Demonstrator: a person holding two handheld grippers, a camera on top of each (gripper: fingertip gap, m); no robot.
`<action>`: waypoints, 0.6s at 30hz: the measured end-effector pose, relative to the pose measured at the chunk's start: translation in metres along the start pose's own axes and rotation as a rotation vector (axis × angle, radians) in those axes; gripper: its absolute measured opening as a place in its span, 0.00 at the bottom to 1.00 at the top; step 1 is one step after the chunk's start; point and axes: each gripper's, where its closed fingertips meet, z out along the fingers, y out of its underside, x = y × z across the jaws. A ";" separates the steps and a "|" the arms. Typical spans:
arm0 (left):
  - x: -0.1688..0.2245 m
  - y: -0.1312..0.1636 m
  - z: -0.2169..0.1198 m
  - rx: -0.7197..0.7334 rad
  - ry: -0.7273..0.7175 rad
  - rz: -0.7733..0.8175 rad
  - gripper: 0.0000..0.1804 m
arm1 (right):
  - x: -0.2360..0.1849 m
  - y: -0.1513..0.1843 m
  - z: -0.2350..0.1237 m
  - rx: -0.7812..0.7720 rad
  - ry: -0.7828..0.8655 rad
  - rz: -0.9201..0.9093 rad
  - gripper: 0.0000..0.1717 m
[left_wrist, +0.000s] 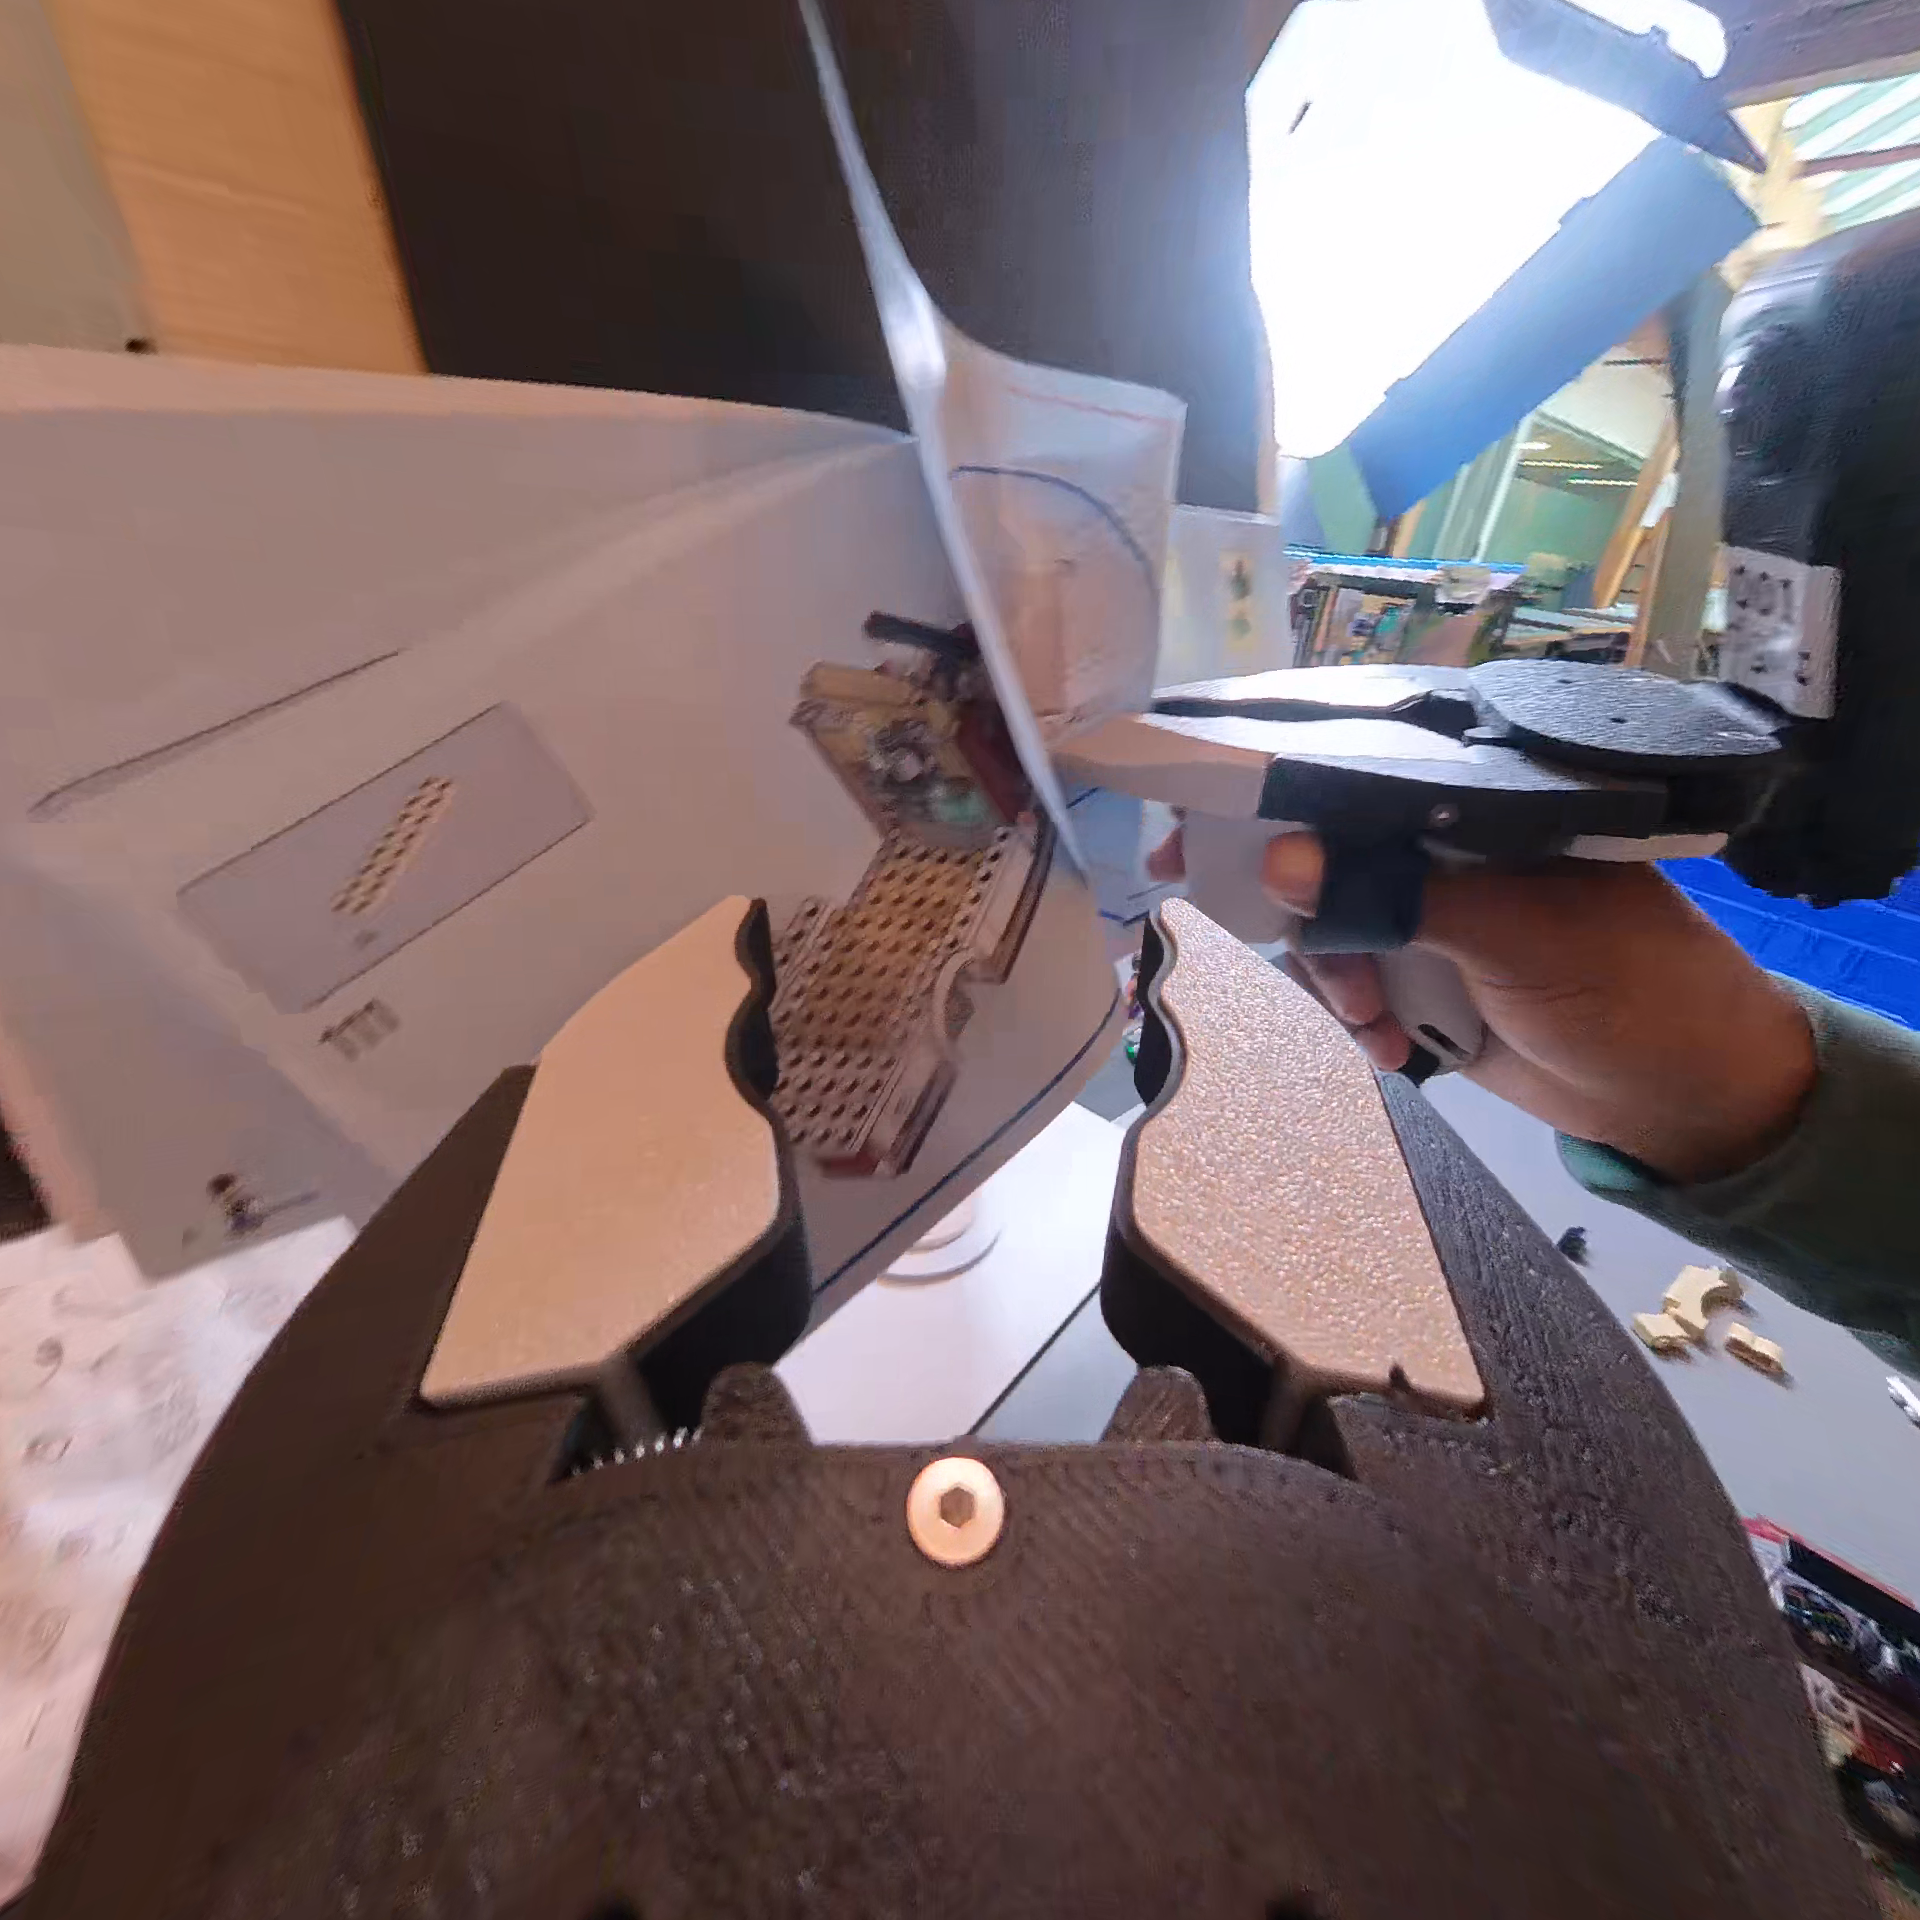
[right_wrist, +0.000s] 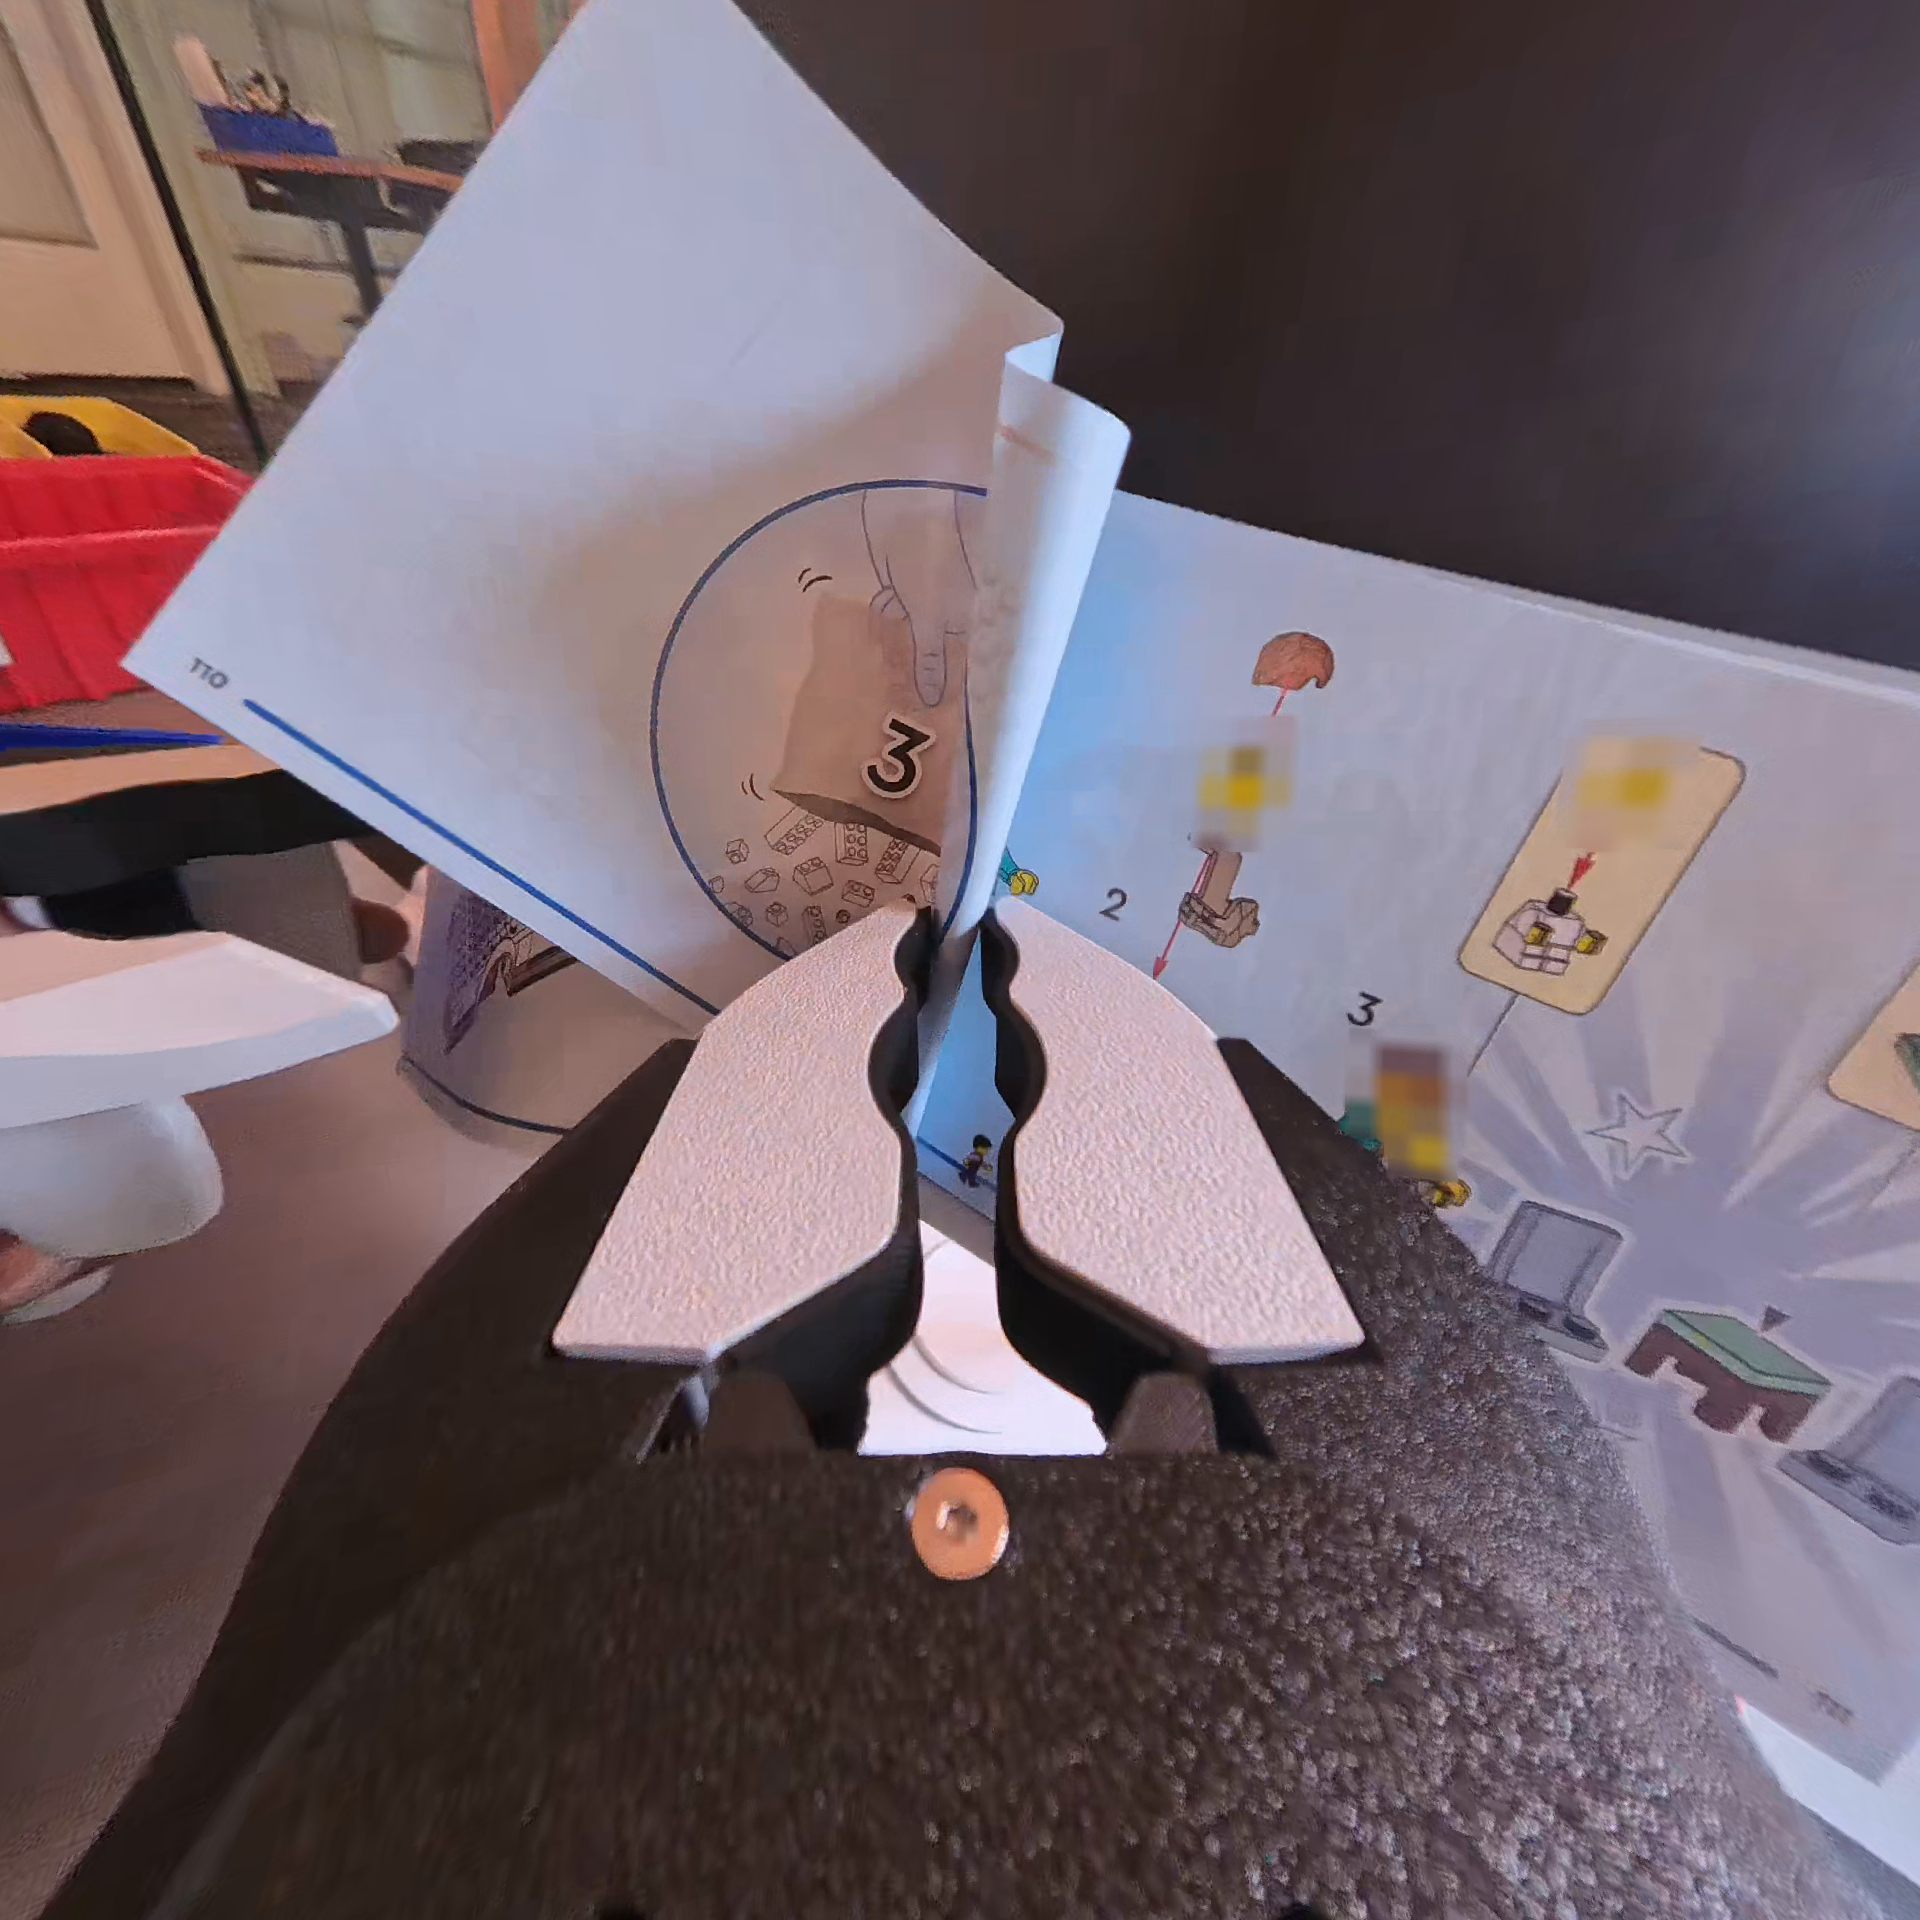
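Two hand-held grippers work at an open, white-paged printed instruction booklet (right_wrist: 1455, 831) that stands nearly upright, with coloured building-brick drawings across its pages. The right gripper (right_wrist: 954, 920), black-bodied with pale textured finger plates, has its jaws drawn almost together on a single thin white paper page (right_wrist: 623, 468) of that booklet: the sheet's edge runs down between the two fingertips, which pinch it at their far ends, and the page rises above them, curling left and away from the remaining pages on the right. In the left wrist view the same gripper enters from the right, lying flat on its side, with its tips meeting the curved page edge; a person's hand (left_wrist: 1558, 997) grips its handle, and a green sleeve follows behind. The left gripper (left_wrist: 951, 935), of the same make, has its jaws spread wide with nothing pressed between them; a lower, bowed booklet page bearing a picture of a tan perforated plate lies beyond and partly behind its left finger (left_wrist: 665, 1091), while the right finger stands clear of the paper. Whether the left finger touches that page cannot be told. A grey table surface (left_wrist: 1766, 1455) lies below on the right, carrying a few small tan brick pieces (left_wrist: 1694, 1320). In the right wrist view, a red plastic bin (right_wrist: 94, 561) stands far to the left.
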 end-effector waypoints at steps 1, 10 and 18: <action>0.007 -0.003 0.006 0.006 0.021 0.035 0.36 | 0.001 0.001 0.000 0.000 -0.017 0.016 0.05; 0.077 -0.017 0.066 -0.005 0.082 0.440 0.01 | 0.030 -0.014 -0.049 0.132 -0.061 0.177 0.18; 0.118 0.008 0.104 -0.088 0.170 0.570 0.01 | 0.030 -0.037 -0.102 0.044 -0.225 0.232 0.28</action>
